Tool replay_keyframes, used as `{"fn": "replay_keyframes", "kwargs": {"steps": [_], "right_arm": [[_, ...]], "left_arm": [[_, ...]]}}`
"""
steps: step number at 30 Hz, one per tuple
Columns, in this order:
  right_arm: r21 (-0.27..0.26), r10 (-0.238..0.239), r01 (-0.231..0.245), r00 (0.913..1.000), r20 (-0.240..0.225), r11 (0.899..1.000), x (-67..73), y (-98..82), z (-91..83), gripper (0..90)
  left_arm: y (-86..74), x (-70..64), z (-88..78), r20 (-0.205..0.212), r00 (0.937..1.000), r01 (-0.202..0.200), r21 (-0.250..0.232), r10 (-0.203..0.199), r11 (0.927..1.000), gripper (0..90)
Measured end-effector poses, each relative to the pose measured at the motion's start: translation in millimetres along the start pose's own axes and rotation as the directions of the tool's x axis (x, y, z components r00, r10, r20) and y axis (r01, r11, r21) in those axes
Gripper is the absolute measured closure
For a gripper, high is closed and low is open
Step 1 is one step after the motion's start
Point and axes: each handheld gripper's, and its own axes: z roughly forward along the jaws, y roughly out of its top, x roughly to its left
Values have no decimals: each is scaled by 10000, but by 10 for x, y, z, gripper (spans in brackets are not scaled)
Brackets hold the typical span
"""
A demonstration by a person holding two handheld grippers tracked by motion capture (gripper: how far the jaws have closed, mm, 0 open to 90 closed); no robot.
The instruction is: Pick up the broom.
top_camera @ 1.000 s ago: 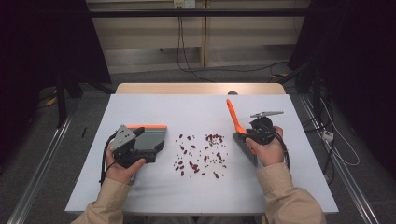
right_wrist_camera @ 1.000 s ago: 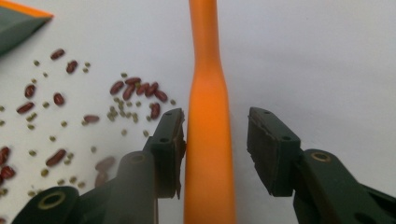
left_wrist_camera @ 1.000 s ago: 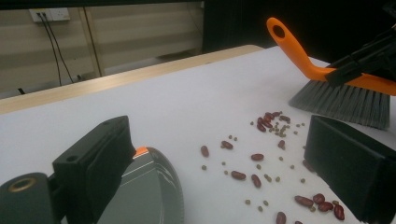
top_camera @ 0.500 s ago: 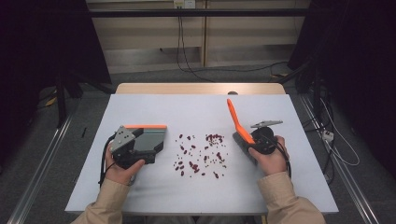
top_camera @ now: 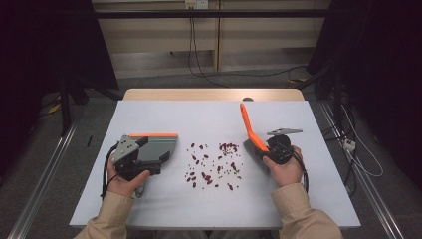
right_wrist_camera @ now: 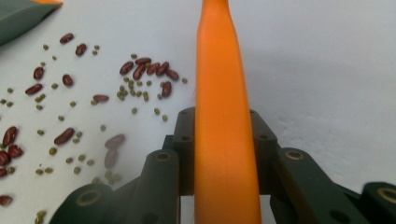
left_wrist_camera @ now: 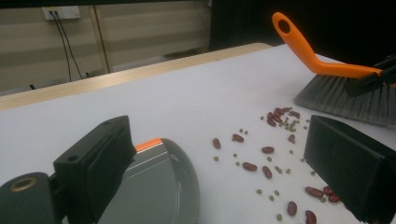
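A grey dustpan (top_camera: 157, 144) with an orange edge lies on the white table (top_camera: 199, 114) at the left. My left gripper (top_camera: 158, 163) rests over its near side, jaws wide apart. In the left gripper view the dustpan (left_wrist_camera: 154, 186) sits by the left jaw and my left gripper (left_wrist_camera: 224, 154) stands open. Red and small green beans (top_camera: 214, 167) are scattered in the middle. My right gripper (top_camera: 262, 148) has just been closing its jaws and is shut on the orange handle of a brush (top_camera: 247, 124), bristles down beside the beans. The handle (right_wrist_camera: 224, 140) runs up between the jaws.
The table's far edge is bare wood (top_camera: 214, 93). Dark curtains stand at both sides, and cables (top_camera: 348, 144) trail on the floor at the right. Metal rails (top_camera: 45, 169) run along the floor beside the table.
The right gripper's jaws have come together on the brush handle, and that hand has sunk slightly toward the table. The left hand and the dustpan have not moved.
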Motion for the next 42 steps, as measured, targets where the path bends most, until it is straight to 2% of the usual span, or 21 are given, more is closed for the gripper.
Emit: {"fn": "replay_keyframes", "kwargs": {"steps": [6,11,15,19,21,22,26,28,33,36,38,39,42], "right_arm": [[-823,68,-69,10000,-11,9966,0,86,21,717],[-989,86,-85,10000,10,9951,7,173,84,718],[-1187,-109,126,9998,143,9929,14,232,172,717],[-1256,-551,615,9970,541,9902,30,282,269,717],[-1155,-1080,1197,9889,1023,9861,39,299,321,717],[-1095,-1194,1317,9865,1125,9852,35,302,349,717],[-655,-1607,1686,9808,1106,9835,55,271,454,717],[-653,-1864,1934,9773,1004,9789,107,264,469,717],[-411,-2631,2678,9602,939,9626,264,243,474,716],[-456,-2756,2795,9582,774,9591,323,214,462,716],[-481,-2993,3034,9511,768,9517,352,195,456,716],[-489,-2985,3022,9518,710,9520,368,185,452,715],[-473,-3182,3215,9457,664,9457,407,163,441,715]], "left_arm": [[-20,55,-30,-32,10000,43,35,-43,10000,74],[-42,94,-58,-43,9998,214,109,-214,9997,69],[-56,127,-90,-51,9997,221,146,-220,9997,64],[-87,168,-119,32,9997,227,187,-228,9996,49],[-107,192,-140,74,9998,164,246,-166,9996,47],[-116,203,-151,101,9998,141,298,-144,9995,46],[-144,243,-192,134,9998,168,369,-173,9992,43],[-153,252,-203,157,9997,179,374,-185,9991,41],[-175,245,-204,374,9991,205,469,-223,9987,41],[-181,245,-206,547,9984,125,483,-151,9988,41],[-182,241,-206,672,9976,129,436,-158,9990,41],[-183,237,-204,679,9976,106,442,-135,9990,41],[-190,228,-205,758,9969,157,431,-189,9989,41]]}}
